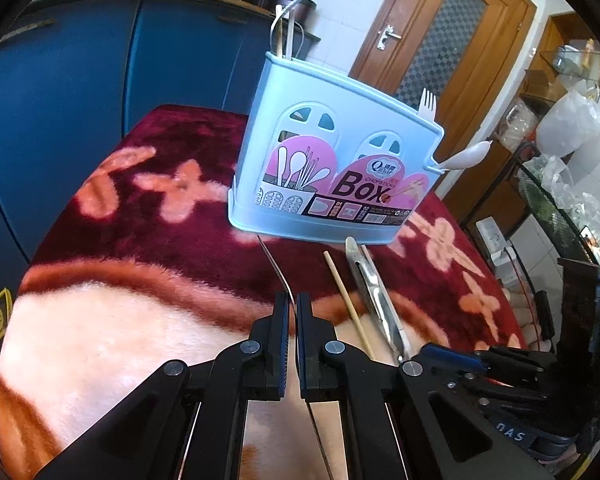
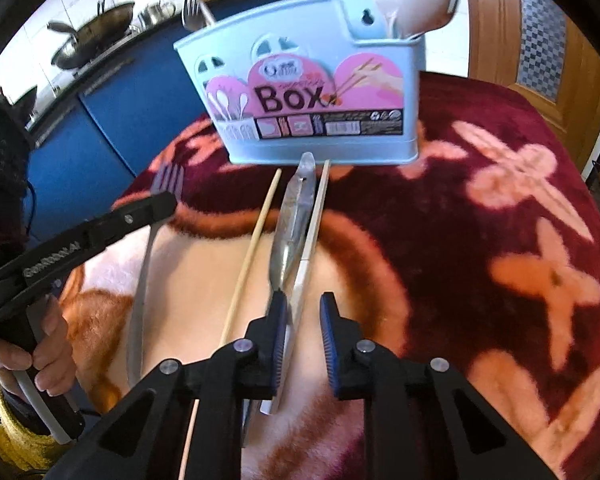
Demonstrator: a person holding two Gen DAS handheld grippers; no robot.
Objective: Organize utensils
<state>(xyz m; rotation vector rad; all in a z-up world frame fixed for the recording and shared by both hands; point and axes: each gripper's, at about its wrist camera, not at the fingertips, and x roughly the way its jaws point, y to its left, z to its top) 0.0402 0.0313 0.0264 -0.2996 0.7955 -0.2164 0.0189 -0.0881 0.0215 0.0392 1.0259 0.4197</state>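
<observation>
left wrist view: the left gripper (image 1: pixel 293 304) has its fingers closed on a metal fork (image 1: pixel 278 270), seen edge-on as a thin curved line, so its tines cannot be made out here. in the right wrist view the same fork (image 2: pixel 142 280) shows more fully, tines raised past the fingers, the handle's lower end cut off behind the right gripper's body. a hand (image 2: pixel 48 344) holds the left gripper's grip.

the right gripper (image 2: pixel 304 312) has its fingers partly apart over a pale flat utensil (image 2: pixel 306 248) lying on the blanket-covered desk (image 2: pixel 480 240); whether the pads touch it is hard to tell. a metal utensil (image 2: pixel 290 224) lies just beside it, and a wooden chopstick (image 2: pixel 248 256) runs further left, its near end hidden under the gripper.

the blue utensil box (image 2: pixel 312 100) stands upright beyond them, holding a white fork (image 1: pixel 427 105), a white spoon (image 1: pixel 466 156) and more handles, partly blurred.
</observation>
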